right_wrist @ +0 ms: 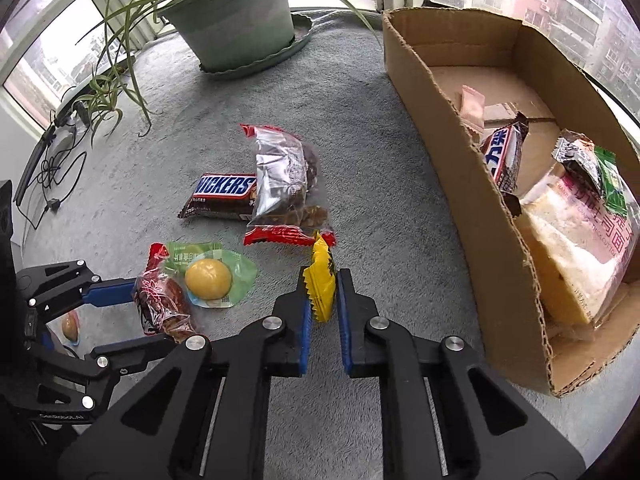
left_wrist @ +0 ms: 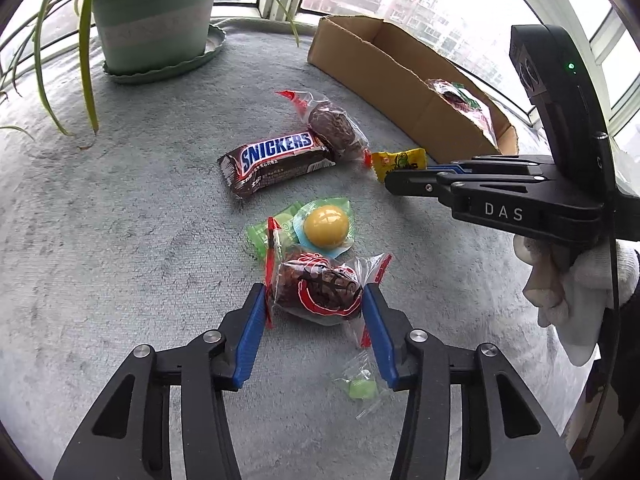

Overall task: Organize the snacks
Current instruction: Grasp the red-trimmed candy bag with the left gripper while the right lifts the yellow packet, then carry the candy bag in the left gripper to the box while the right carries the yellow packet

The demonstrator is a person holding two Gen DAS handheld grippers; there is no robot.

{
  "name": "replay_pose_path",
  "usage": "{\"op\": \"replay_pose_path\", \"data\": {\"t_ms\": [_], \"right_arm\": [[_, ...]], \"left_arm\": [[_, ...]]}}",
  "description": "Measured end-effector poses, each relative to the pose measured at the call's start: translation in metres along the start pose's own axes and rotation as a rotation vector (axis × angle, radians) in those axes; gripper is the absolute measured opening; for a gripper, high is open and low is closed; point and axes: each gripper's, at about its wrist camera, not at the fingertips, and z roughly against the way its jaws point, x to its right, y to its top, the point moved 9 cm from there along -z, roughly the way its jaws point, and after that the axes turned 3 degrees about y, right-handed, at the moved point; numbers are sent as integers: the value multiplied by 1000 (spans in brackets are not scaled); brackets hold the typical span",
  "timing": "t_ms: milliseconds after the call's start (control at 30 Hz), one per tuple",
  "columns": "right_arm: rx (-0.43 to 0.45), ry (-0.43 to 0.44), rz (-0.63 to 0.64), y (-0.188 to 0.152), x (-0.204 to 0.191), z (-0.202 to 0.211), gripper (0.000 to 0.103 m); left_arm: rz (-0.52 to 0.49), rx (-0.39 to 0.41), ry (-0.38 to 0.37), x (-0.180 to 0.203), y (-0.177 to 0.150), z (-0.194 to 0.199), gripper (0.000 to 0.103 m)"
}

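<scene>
**Two packets pinched, box waiting on the right**

Nearest us, our left gripper (left_wrist: 314, 300) has its blue pads closed about the red-trimmed dark snack packet (left_wrist: 318, 290), one pad on each side, the packet resting on the grey cloth (left_wrist: 120, 240). Our right gripper (right_wrist: 324, 292) is narrowed on the small yellow packet (right_wrist: 320, 280), held upright between the pads. We judge both grips should be firm but gentle, since crinkly film slips; we should lift straight up before swinging. Just beyond lie the yellow ball in green wrap (right_wrist: 208, 278), the Snickers bar (left_wrist: 276, 160) and another dark packet (left_wrist: 332, 126) touching it. Farther right stands the cardboard box (right_wrist: 452, 140), already holding several snacks.
</scene>
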Motion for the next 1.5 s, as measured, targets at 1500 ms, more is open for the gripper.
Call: {"op": "replay_pose_path", "data": {"t_ms": [1500], "right_arm": [[311,-120,-161,72,111,129,10]], "left_arm": [[-71,239,-64,53,141,47,46]]}}
